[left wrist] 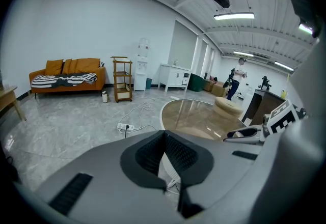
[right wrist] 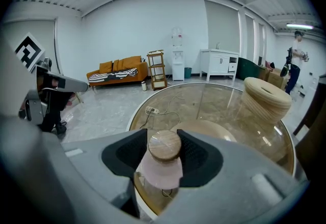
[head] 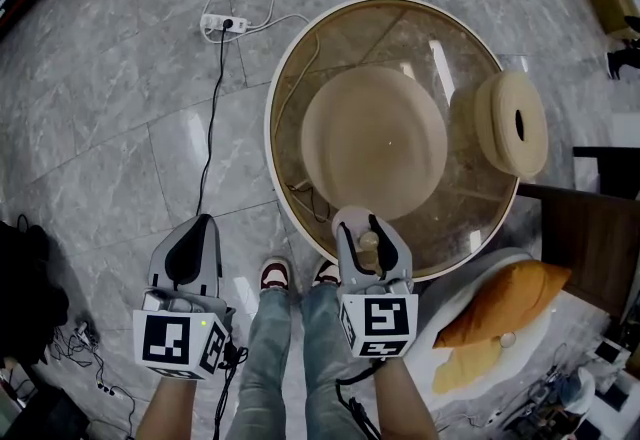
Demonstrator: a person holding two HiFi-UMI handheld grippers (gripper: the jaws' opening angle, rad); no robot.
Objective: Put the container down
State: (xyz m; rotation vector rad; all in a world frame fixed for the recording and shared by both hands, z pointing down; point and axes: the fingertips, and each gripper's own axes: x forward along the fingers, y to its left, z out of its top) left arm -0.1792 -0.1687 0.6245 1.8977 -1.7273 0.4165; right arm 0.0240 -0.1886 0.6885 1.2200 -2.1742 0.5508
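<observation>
The right gripper [head: 368,240] holds the small pale-pink container with round wooden lid [right wrist: 163,145] in its jaws at the near rim of the round glass worktop [head: 290,78]. Recommended: seat the base flat and inboard of the rim before releasing. The left gripper [left wrist: 165,159] has its jaws together on nothing.

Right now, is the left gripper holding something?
No, the left gripper has its jaws shut together with nothing between them.
</observation>
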